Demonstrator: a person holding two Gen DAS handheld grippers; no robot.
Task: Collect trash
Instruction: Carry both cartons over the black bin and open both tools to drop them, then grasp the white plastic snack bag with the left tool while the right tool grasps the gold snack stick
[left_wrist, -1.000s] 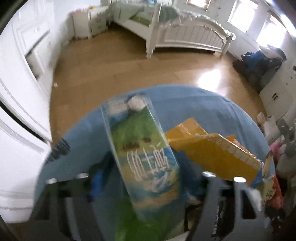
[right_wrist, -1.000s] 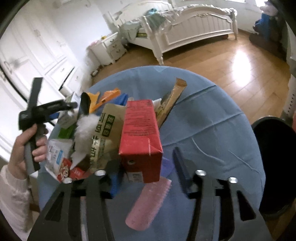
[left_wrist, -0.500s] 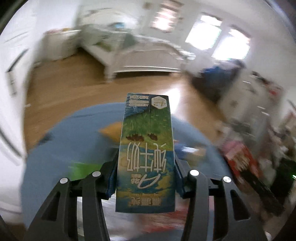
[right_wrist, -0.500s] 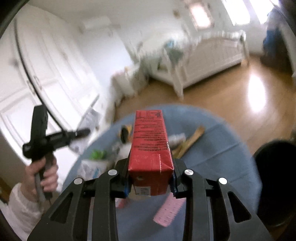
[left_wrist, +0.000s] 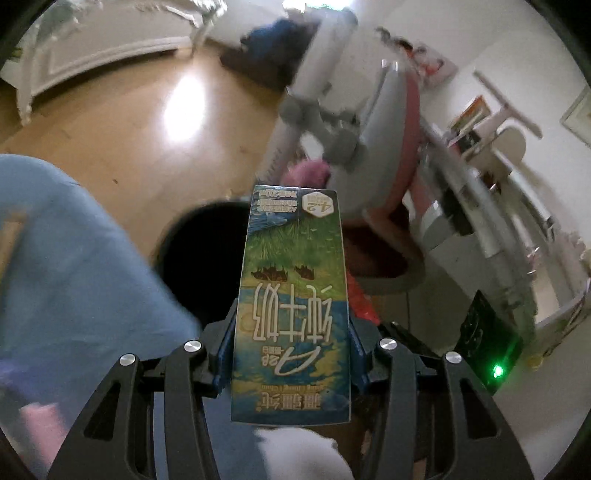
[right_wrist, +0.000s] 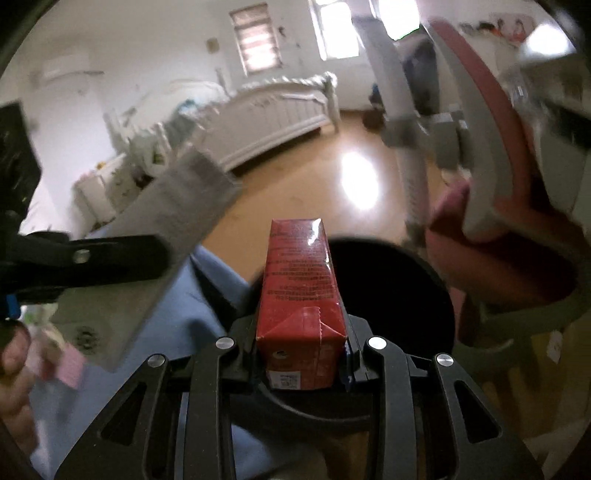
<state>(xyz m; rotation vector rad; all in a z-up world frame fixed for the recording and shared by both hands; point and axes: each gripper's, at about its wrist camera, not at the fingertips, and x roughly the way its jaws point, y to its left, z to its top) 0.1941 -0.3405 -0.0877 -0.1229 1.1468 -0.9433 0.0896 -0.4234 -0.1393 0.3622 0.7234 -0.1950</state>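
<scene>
Left claw, right claw — black, silver screws, blue pads.

Ahead of me: white bed at far wall, sunlit wood floor, pink-grey chair on rt, blue-covered bench at lt.

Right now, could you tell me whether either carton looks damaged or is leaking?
Nothing stands out. The green carton sits straight in the left claw and the red carton in the right claw, both intact, with no drips visible. Each hangs near the black bin. Motion blur hides finer detail.
</scene>
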